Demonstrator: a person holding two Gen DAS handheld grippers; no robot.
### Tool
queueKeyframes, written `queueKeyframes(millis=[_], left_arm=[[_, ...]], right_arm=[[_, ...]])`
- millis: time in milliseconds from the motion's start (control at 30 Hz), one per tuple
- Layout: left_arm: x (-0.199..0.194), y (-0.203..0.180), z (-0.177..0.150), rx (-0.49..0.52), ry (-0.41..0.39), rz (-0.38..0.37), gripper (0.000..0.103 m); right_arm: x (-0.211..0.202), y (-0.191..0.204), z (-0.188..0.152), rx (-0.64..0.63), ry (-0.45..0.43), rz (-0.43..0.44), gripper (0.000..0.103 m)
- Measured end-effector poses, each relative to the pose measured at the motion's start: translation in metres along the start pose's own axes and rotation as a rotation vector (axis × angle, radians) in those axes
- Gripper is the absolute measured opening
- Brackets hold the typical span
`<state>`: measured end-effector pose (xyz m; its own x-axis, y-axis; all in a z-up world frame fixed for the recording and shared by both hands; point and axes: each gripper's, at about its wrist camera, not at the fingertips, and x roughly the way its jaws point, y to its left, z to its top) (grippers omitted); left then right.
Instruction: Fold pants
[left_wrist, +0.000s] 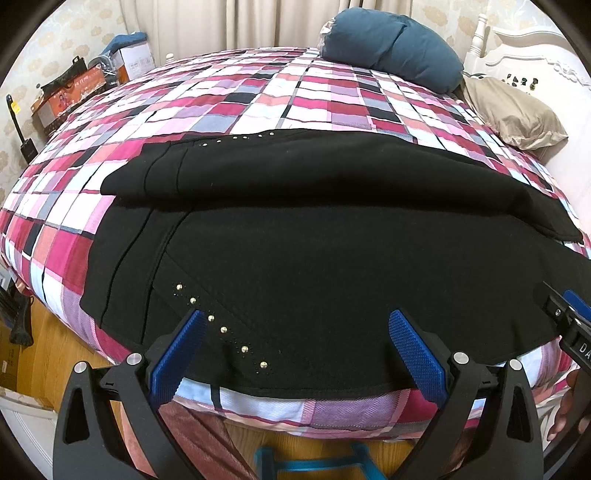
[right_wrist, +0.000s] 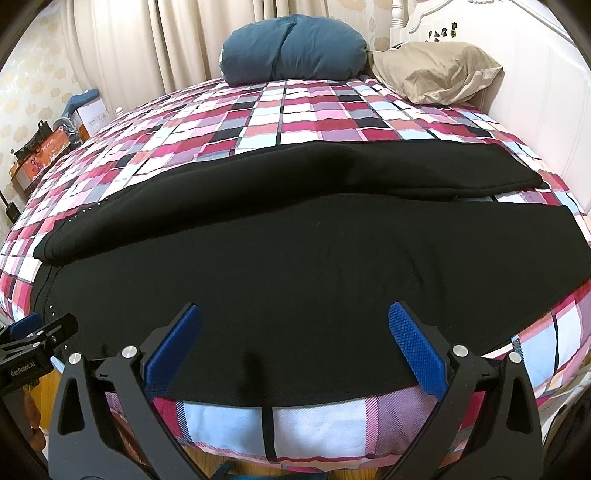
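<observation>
Bed (left_wrist: 258, 96) with checked cover: black pants (left_wrist: 295, 240), soft, limp knit. Left gripper (left_wrist: 295, 343) and right gripper (right_wrist: 295, 339) hovered, jaws spread; hold judged best along near-edge hem.

Both tools are built alike. The left gripper (left_wrist: 295, 332) is made of matte black angular arms with triangular cut-outs, and round silver screws are set at the pivots. Its fingers (left_wrist: 415, 350) are faced with bright blue pads, textured in a fine grid. The same black frame, silver screws and blue ribbed fingers (right_wrist: 417, 347) are seen on the right gripper (right_wrist: 295, 328). White lettering, "GenRobot.AI", is printed on the left gripper's black body.
</observation>
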<state>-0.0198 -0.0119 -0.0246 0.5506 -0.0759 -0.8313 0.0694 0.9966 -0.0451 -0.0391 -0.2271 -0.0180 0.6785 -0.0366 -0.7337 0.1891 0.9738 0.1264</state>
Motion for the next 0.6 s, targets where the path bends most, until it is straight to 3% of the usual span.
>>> queueKeyframes(millis=[600], left_arm=[[0.0053, 0.0035, 0.0038, -0.005, 0.018, -0.004, 0.099]], right_arm=[[0.0077, 0.0081, 0.0024, -0.012, 0.025, 0.004, 0.101]])
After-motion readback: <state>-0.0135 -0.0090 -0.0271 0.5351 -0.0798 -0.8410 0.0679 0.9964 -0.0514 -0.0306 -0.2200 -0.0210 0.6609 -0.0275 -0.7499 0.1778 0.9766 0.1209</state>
